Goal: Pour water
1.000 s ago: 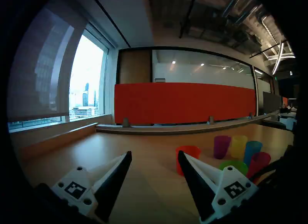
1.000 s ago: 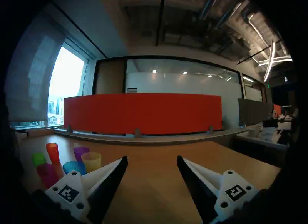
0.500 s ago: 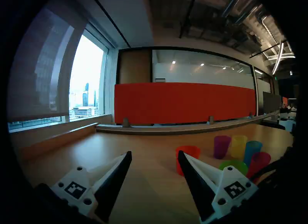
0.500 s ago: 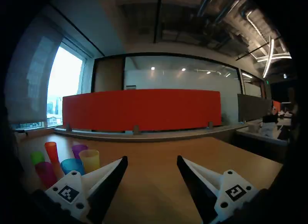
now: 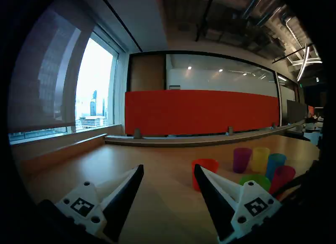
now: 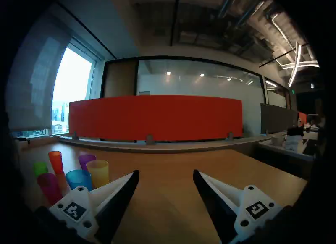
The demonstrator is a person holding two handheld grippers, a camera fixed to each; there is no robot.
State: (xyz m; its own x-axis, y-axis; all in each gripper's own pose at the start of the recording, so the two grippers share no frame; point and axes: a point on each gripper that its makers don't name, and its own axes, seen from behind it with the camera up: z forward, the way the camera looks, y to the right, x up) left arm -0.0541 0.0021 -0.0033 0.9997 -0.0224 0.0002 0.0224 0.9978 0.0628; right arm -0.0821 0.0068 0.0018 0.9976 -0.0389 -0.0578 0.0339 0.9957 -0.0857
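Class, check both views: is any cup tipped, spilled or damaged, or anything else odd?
Nothing stands out. The coloured cups stand upright, clustered on the wooden table, no spill visible. Left gripper and right gripper are open, empty.

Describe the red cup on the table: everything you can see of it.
The red cup is a plain, handleless tumbler of translucent-looking plastic, standing upright and open-mouthed on the wooden table. In the left gripper view it stands to the left of the purple cup, with a gap between them. There, one finger of the open left hand-held gripper overlaps its lower part. Whether they touch cannot be told, nor whether the cup holds water.
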